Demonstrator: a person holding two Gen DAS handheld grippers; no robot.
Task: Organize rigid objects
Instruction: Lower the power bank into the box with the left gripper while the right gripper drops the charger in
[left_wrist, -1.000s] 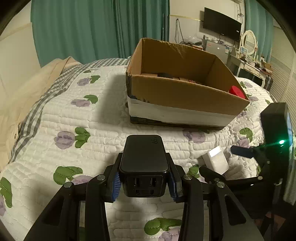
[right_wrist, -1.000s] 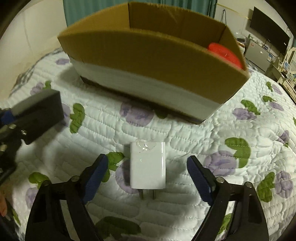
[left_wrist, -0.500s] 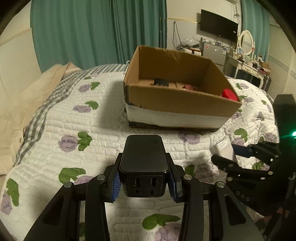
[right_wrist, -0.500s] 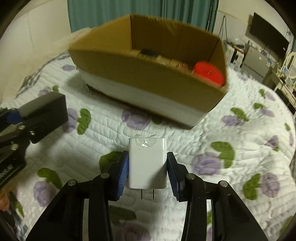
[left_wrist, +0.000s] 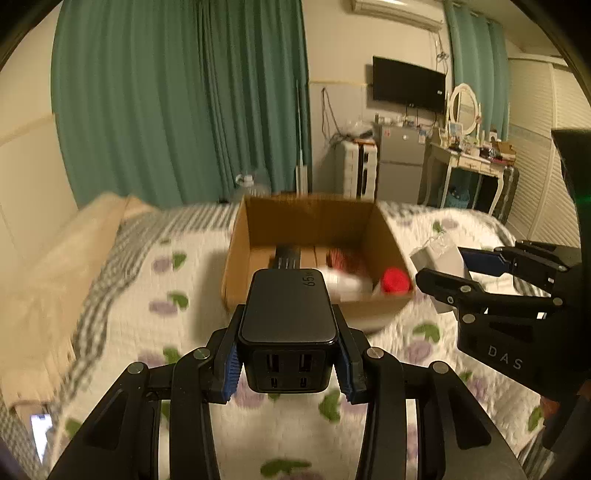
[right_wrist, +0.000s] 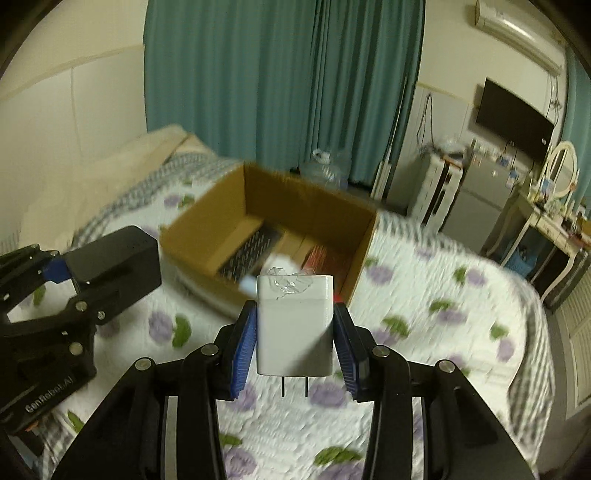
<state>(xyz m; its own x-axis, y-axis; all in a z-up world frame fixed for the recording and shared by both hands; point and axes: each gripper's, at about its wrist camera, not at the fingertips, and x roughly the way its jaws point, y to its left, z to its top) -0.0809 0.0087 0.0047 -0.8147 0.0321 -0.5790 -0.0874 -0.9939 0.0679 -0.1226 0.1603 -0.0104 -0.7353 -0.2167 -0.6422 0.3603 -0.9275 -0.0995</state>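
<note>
Two handheld grippers hover above a quilted floral bedspread (left_wrist: 122, 295), each carrying a charger toward an open cardboard box (left_wrist: 314, 221) at the far middle of the bed. The left gripper (left_wrist: 287, 363) is clamped on a black multi-port charger (left_wrist: 287, 314), pinched by its sides with the ports facing the camera. The right gripper (right_wrist: 295, 347) squeezes a white wall charger (right_wrist: 294, 328) by its flat sides, prongs pointing back, so it can likely drop in cleanly. The box already holds a red round item (left_wrist: 395, 280) and other blurred objects.
</note>
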